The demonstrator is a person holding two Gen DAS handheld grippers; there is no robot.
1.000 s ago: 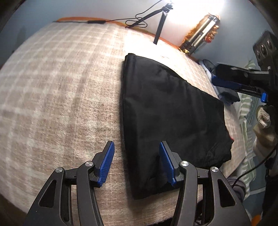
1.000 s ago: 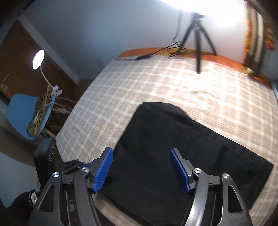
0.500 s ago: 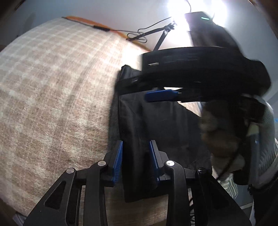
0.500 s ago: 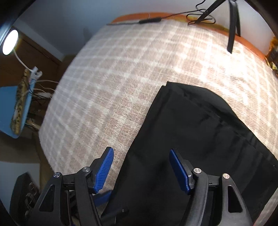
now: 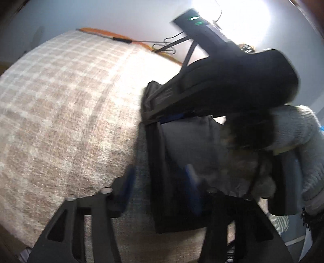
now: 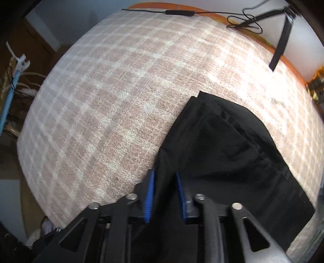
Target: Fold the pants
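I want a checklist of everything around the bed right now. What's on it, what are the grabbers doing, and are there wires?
Surface: checked blanket covering the bed.
Job's things: black pants, folded and lying flat near the bed's edge.
Clutter: nothing seen on the blanket besides the pants.
Grippers: right gripper has just been closing, its pads pinching the pants' edge. Left gripper has just been opening; the pants' edge sits between its spread pads, blurred.
Cables: black cable along the far edge.
Surroundings: tripod on the bed's far side, pale wall, wires and blue chair beside the bed.
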